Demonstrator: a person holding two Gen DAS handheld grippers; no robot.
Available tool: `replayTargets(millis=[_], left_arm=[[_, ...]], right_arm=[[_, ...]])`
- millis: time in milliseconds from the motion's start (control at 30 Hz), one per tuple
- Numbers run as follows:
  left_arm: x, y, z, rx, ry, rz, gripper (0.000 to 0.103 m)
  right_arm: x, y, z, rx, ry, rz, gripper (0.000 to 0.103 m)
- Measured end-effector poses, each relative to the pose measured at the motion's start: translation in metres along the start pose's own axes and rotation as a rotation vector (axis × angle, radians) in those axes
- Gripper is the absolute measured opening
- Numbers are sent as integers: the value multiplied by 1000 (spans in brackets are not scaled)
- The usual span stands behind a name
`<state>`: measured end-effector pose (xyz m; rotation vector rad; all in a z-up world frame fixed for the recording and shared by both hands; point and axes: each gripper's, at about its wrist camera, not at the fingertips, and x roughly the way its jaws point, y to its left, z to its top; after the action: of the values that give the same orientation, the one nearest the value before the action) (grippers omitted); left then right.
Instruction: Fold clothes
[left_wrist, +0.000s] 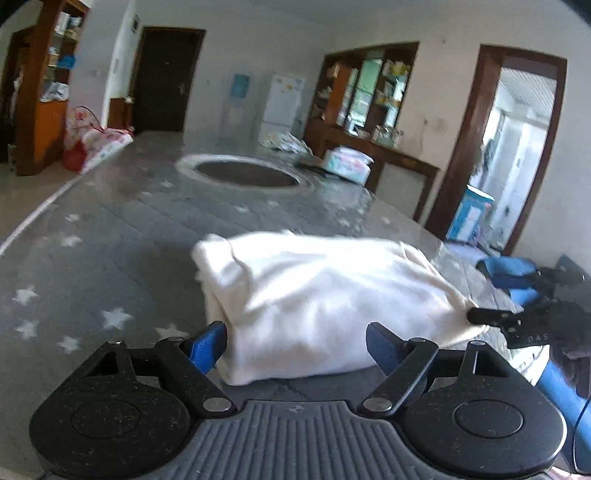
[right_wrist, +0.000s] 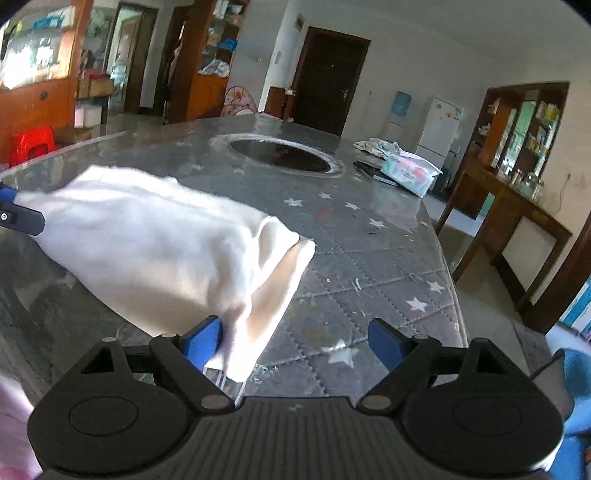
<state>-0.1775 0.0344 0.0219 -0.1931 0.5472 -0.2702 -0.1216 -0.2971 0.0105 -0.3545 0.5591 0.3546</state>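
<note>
Right wrist: red stool (right_wrist: 32, 144); left wrist: none

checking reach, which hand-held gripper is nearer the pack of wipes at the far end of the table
Right, by a small margin. The right hand-held gripper sits at the cloth's end on the wipes' side; the left hand-held gripper is at the cloth's other end, farther from it.

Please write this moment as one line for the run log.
task: fold clothes | white garment: folded bundle on table | left gripper: open | right gripper: open
</note>
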Motion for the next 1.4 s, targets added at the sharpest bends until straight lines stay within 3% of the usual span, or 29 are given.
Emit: replayTargets(millis=[167,267,333,433,633,900,1067,1133,1200,1400], left_arm=[[-15,-2,23,10,-81,15,84],[-4,-10,36,30,-97,-9,72],[12,-14,40,33,-82,-17,55],[40,-18,41,22,-29,-5,43],[68,-14,29,18,39,46,35],[72,-21,24,47,44,81,38],[75,-27,22,40,31,86,57],[78,-36,20,89,30,93,69],[81,-44,18,140,37,107,75],[85,-47,16,148,36,105,83]], right_arm=[[-12,3,14,27,-83,29,87],[-7,11,27,53,-119,114,83],[2,18,34,66,-129,184,79],[21,29,38,68,-121,249,71],[48,37,27,73,-76,318,68],[50,25,18,145,-98,389,74],[51,16,15,203,-108,453,80],[51,16,15,203,-107,467,84],[50,18,15,192,-106,463,84],[51,11,12,239,-114,506,86]])
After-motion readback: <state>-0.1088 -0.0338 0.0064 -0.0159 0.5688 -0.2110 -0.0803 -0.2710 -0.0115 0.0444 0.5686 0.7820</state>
